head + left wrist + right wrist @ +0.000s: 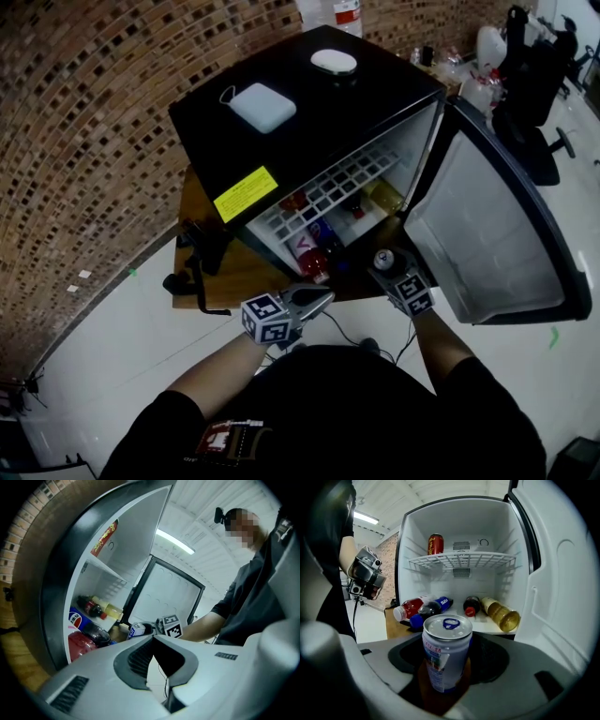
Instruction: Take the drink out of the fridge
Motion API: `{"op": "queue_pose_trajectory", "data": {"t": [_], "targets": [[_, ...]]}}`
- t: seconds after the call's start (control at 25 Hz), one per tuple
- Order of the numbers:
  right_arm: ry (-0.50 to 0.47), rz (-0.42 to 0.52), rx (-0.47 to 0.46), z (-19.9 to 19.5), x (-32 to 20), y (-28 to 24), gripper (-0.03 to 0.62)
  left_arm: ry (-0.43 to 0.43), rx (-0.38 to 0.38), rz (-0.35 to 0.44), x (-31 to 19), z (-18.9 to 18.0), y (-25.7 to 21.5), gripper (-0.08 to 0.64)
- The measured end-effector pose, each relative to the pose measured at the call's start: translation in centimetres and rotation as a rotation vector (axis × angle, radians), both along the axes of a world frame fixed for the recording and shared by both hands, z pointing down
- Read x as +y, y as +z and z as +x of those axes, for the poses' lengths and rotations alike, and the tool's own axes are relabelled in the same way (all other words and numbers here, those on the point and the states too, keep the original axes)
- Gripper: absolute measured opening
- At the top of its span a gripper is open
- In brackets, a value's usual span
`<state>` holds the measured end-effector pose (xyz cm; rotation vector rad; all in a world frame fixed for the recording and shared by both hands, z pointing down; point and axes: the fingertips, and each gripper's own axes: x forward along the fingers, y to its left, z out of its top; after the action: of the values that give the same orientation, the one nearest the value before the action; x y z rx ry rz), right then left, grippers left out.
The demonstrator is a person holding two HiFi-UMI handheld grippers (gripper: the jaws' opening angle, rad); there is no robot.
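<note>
The black mini fridge [309, 122] stands open on a wooden table, its door [487, 225] swung to the right. My right gripper [446, 679] is shut on an upright silver and blue drink can [446, 651], held just outside the fridge mouth; the head view shows the can [383, 260] in front of the lower compartment. Inside, a red can [435, 544] stands on the wire shelf, and several bottles [431, 607] lie on the fridge floor. My left gripper [317, 300] hovers left of the can, shut with nothing in it, tips touching [153, 636].
A white box [262, 106] and a white oval object [334, 62] lie on the fridge top. A black clamp-like tool [202, 261] sits on the wooden table [239, 277] to the left. A brick wall runs behind, and an office chair [534, 75] stands at the far right.
</note>
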<state>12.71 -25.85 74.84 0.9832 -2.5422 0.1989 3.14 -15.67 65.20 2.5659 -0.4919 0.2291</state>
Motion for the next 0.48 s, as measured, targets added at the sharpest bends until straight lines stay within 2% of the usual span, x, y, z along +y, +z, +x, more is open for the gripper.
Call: {"op": "queue_pose_trajectory", "data": {"t": [0.2,0.24,0.32,0.48], "targets": [[-0.021,-0.006,0.037,0.1,0.5,0.2,0.29,0.007,0.007,-0.002,-0.1,0.4,0.1,-0.008],[-0.022,-0.018,0.049,0.1,0.6,0.4,0.3,0.004,0.009,0.0,-0.1,0.3,0.0,-0.008],[-0.023,-0.031,0.057,0.2,0.9,0.4,0.361,-0.003,0.015,0.006,-0.3,0.1,-0.2,-0.008],[-0.016,0.009,0.014,1.0,1.5,-1.9,0.385,-0.045,0.042,0.032,-0.6,-1.3,-1.3,-0.008]]}}
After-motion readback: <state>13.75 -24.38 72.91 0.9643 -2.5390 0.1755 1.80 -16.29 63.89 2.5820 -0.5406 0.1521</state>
